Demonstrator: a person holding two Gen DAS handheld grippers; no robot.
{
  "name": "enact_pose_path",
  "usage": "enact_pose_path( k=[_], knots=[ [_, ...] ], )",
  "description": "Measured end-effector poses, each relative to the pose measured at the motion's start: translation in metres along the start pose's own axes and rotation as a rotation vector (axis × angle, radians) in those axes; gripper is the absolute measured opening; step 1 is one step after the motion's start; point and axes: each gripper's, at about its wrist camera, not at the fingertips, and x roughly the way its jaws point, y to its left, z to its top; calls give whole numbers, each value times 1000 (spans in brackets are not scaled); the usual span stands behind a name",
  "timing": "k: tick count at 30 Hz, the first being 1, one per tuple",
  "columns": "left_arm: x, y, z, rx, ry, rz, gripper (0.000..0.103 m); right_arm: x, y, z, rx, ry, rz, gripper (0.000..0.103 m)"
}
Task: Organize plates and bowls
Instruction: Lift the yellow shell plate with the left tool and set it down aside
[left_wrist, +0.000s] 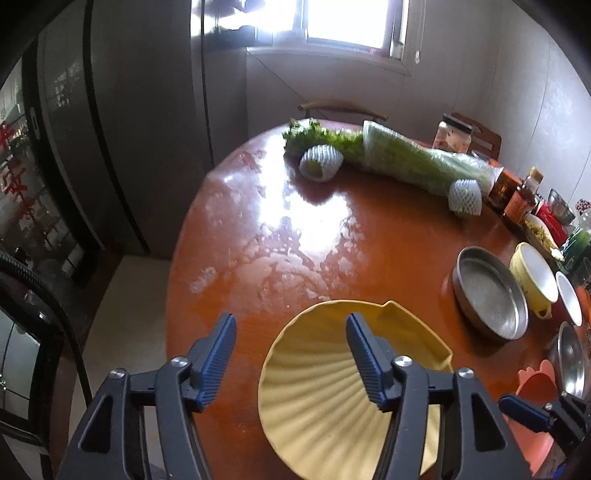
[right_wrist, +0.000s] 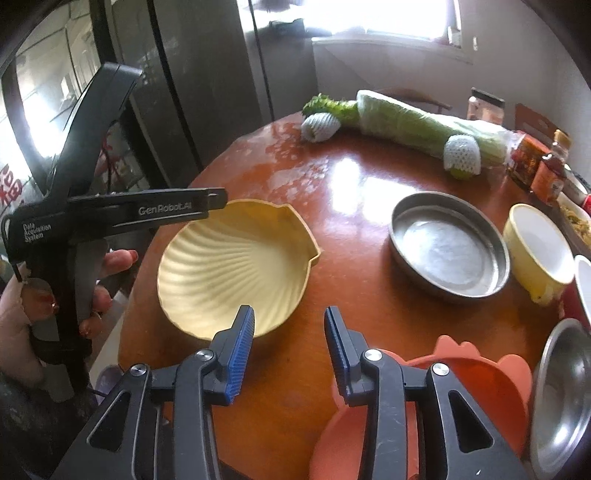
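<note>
A cream shell-shaped plate (left_wrist: 325, 387) (right_wrist: 236, 266) lies on the round red-brown table (left_wrist: 258, 229) near its front left edge. My left gripper (left_wrist: 291, 358) is open above the plate's left rim, holding nothing. My right gripper (right_wrist: 289, 347) is open and empty, just right of the shell plate and above the left edge of an orange plastic bowl (right_wrist: 491, 387) (left_wrist: 535, 384). A flat steel pan (left_wrist: 491, 291) (right_wrist: 448, 247), a yellow bowl (left_wrist: 533, 273) (right_wrist: 535, 251) and a steel bowl (right_wrist: 561, 395) (left_wrist: 572, 358) sit to the right.
Bagged greens (left_wrist: 406, 158) and two foam-netted fruits (left_wrist: 319, 162) (left_wrist: 465, 195) lie at the far side. Jars and bottles (left_wrist: 517, 192) crowd the right edge. A white bowl (left_wrist: 569, 299) sits at the right. A dark fridge (left_wrist: 122, 129) stands left of the table.
</note>
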Motion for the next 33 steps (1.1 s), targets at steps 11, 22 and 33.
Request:
enact_pose_path(
  k=[11, 22, 33],
  knots=[
    [-54, -38, -11, 41, -116, -47, 66, -61, -20, -18, 34, -140, -48, 50],
    [-87, -92, -38, 119, -147, -143, 67, -108, -46, -48, 84, -225, -90, 57],
    [-78, -127, -68, 154, -76, -227, 67, -129, -72, -80, 120, -234, -124, 58]
  ],
)
